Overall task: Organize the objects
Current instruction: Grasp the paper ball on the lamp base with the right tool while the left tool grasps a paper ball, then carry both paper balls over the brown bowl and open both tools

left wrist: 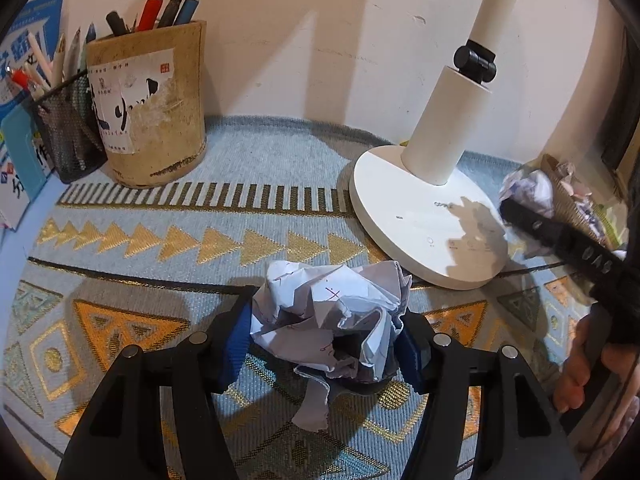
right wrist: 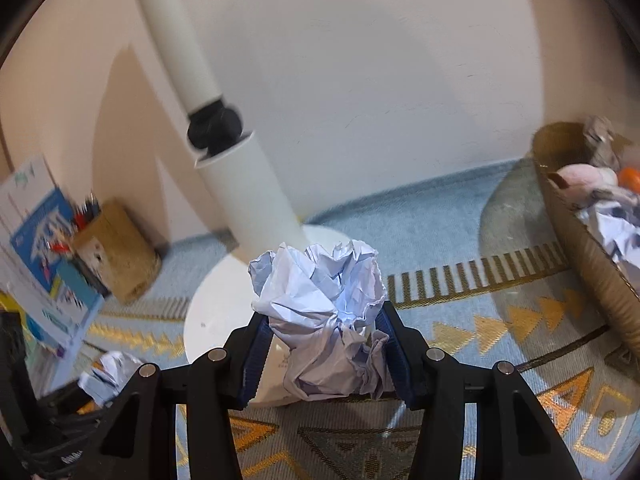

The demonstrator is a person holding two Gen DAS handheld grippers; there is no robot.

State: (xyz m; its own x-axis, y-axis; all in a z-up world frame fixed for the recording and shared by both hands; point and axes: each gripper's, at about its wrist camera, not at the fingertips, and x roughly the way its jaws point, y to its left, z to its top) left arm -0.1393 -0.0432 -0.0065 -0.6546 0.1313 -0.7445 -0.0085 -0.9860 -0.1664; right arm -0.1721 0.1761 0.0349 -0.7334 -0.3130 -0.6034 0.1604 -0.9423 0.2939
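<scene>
Crumpled paper (right wrist: 320, 320) in right claw (right wrist: 322, 344), beside basket rim (right wrist: 580, 240).

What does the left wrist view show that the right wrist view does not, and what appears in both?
Only the left wrist view shows the black mesh pen cup, a hand, and the left gripper shut on a crumpled paper ball. Only the right wrist view shows the inside of the cardboard bin, with paper scraps and something orange, and the right gripper shut on a second paper ball. Both show the white lamp, tan pen holder and patterned mat.
</scene>
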